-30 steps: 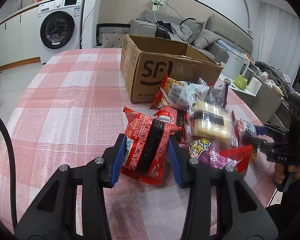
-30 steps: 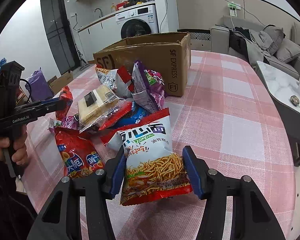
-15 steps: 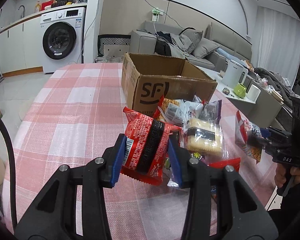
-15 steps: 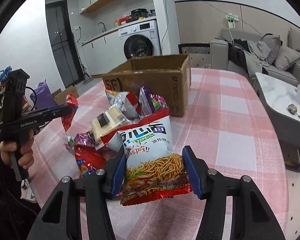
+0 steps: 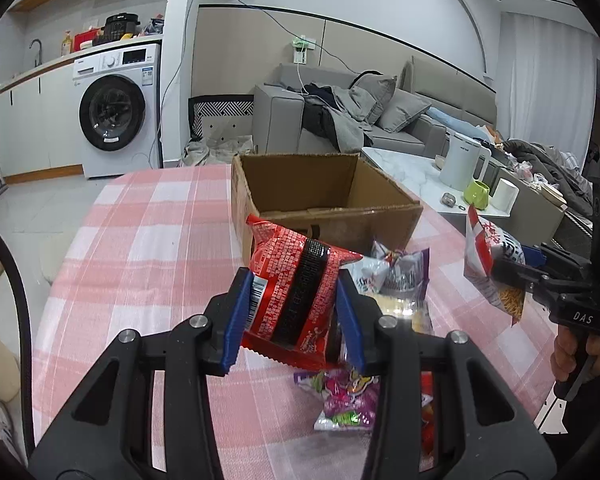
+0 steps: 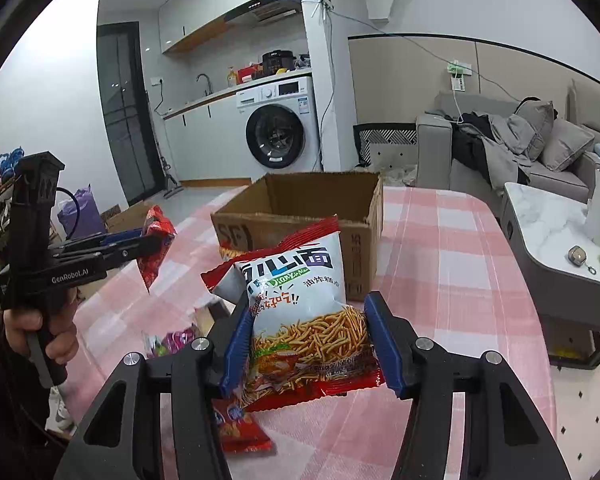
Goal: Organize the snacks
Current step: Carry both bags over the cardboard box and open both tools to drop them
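Holding both packets up in front of the open cardboard box (image 5: 324,204), I have my left gripper (image 5: 296,312) clamped on the red snack packet (image 5: 296,292) and my right gripper (image 6: 308,344) clamped on the white noodle-snack bag (image 6: 300,300), both off the checked tablecloth (image 5: 148,248).

Red packet (image 5: 296,292) with black band, white-and-red noodle bag (image 6: 304,312), pink-and-white checked tablecloth (image 5: 148,248), brown box (image 5: 324,196)

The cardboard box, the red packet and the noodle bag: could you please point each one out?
Cardboard box (image 5: 332,226), left wrist view, front wall.
Red packet (image 5: 296,292), left wrist view, black band at its middle.
Noodle bag (image 6: 304,300), right wrist view, white front panel.
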{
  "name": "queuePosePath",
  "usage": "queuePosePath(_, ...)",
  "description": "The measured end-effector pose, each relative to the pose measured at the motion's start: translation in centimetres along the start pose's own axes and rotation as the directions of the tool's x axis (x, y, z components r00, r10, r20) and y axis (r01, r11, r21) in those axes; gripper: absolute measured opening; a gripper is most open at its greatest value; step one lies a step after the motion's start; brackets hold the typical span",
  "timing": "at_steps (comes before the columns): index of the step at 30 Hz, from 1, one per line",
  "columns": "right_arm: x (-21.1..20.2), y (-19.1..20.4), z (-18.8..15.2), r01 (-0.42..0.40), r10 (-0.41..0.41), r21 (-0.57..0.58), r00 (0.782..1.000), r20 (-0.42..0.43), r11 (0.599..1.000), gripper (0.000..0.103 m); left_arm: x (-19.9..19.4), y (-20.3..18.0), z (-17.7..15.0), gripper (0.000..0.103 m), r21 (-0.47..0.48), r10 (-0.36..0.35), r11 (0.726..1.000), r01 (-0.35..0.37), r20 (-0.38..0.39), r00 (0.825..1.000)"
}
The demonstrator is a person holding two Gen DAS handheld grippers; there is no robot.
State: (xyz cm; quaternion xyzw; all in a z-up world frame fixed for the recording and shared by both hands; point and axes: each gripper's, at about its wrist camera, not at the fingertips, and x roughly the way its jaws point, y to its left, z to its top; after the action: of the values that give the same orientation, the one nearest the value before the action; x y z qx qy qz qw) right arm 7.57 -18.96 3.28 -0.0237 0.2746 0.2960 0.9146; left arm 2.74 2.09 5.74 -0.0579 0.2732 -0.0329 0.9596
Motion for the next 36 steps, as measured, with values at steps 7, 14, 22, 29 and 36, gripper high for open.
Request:
queuePosePath(7,1.1,0.2,2.5,0.021,-0.021,0.032,0.999,0.026,0.999,0.055,0.9,-0.9,2.7,0.039,0.021,0.011,1.0,-0.011,0.019,1.0)
queuePosePath(14,2.7,0.6,5.5,0.002,-0.004,0.047,0.999,0.033,0.999,0.055,2.7,-1.1,5.5,0.039,0.023,0.027,0.999,-0.028,0.031,0.999)
queuePosePath(22,5.1,0.6,8.1,-0.031,0.028,0.07,0.999,0.046,0.997,0.056,5.2,-1.5,8.0,0.039,0.035,0.044,0.998,-0.045,0.034,0.998)
queuePosePath(29,7.8,0.1,10.2,-0.032,0.028,0.1,0.999,0.042,0.994,0.056,8.1,-1.3,9.6,0.039,0.044,0.062,0.997,-0.063,0.019,0.998)
queuePosePath(36,10.5,0.1,11.1,0.018,-0.022,0.132,1.0,0.023,0.991,0.056,11.5,-0.7,10.4,0.039,0.044,0.079,0.996,-0.079,0.0,0.997)
